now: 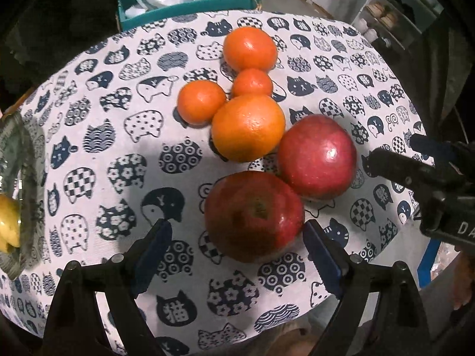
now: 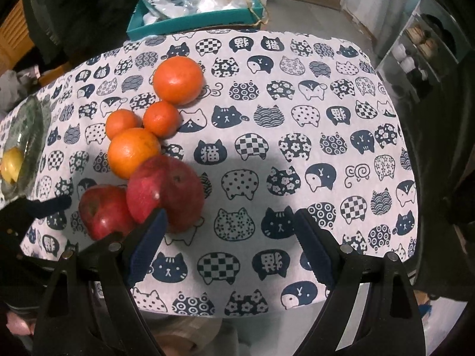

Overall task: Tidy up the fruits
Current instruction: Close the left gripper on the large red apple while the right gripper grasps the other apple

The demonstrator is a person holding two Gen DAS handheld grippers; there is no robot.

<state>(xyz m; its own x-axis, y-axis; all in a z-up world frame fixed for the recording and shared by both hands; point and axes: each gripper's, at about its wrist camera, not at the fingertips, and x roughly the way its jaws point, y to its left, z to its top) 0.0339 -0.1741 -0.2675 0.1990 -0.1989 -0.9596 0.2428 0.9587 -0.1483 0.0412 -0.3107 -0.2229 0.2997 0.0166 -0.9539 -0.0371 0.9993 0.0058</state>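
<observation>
Your left gripper (image 1: 237, 237) has black, wedge-shaped plastic fingers, each lined inside with a ribbed dark-blue pad (image 1: 154, 252) and pinned by round silver screws. Your right gripper (image 2: 228, 237) is built the same; seen from the left camera at three o'clock, its black body carries white lettering.

Yellow fruit (image 1: 9, 222) cut off at edge (type unclear).
</observation>
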